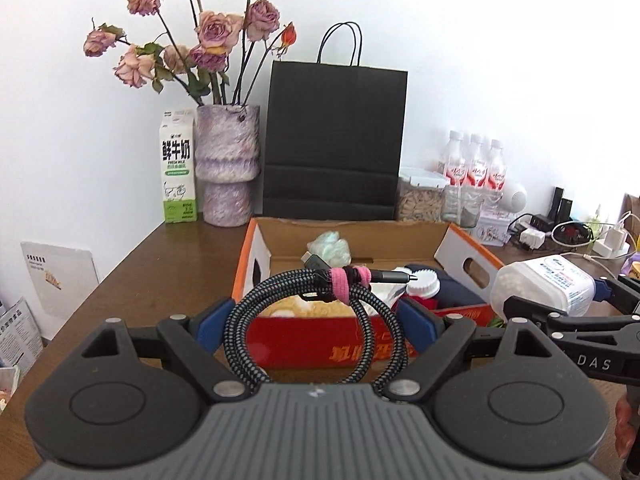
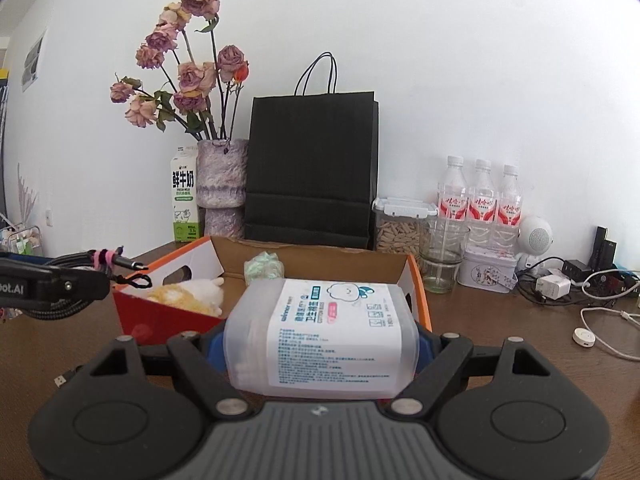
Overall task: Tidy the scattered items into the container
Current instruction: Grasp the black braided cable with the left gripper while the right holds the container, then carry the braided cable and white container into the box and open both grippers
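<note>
The coiled cable (image 1: 316,320) hides most of the front wall of the cardboard box (image 1: 362,240). Its lower loops go behind the left hand-held gripper (image 1: 316,324) and cannot be seen. In the right wrist view, the plastic tub (image 2: 324,340) covers much of the inside of the box. The small print on the tub label is too tiny to read. The soft yellow and white thing (image 2: 188,294) is perhaps a toy, half hidden by the red wall.

Coiled braided cable (image 1: 316,320), pink-tied, upright before open cardboard box (image 1: 360,236); clear labelled cotton-swab tub (image 2: 324,340) on its side, near box.
</note>
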The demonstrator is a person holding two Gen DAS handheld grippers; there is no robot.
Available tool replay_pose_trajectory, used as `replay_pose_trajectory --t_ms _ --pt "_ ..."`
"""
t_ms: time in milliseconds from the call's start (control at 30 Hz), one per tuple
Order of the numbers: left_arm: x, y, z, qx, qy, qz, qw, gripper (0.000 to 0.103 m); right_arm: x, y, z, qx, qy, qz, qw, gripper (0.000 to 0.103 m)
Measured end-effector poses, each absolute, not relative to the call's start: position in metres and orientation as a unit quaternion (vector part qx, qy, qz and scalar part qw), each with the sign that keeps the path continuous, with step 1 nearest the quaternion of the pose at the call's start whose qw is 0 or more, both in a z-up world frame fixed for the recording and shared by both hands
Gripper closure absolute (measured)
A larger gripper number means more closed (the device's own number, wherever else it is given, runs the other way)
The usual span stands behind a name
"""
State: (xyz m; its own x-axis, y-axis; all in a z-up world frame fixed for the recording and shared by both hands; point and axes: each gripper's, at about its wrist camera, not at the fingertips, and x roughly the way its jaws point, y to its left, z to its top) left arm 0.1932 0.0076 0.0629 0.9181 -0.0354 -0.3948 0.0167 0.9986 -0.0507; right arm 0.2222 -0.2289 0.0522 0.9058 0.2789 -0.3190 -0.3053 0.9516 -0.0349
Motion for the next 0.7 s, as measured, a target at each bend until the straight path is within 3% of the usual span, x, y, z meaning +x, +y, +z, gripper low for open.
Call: replay_pose_trajectory --t_ms 400,700 --pt "0.274 -0.010 0.068 -0.035 0.160 -0.015 0.986 0.015 0.305 -0.205 0.054 -0.033 0.158 0.127 0.979 0.021" --pt "0.340 -0.011 0.025 -0.051 0.204 -0.003 0.978 0.015 0.367 -0.199 0.023 -0.040 0.188 0.126 0.973 0.021"
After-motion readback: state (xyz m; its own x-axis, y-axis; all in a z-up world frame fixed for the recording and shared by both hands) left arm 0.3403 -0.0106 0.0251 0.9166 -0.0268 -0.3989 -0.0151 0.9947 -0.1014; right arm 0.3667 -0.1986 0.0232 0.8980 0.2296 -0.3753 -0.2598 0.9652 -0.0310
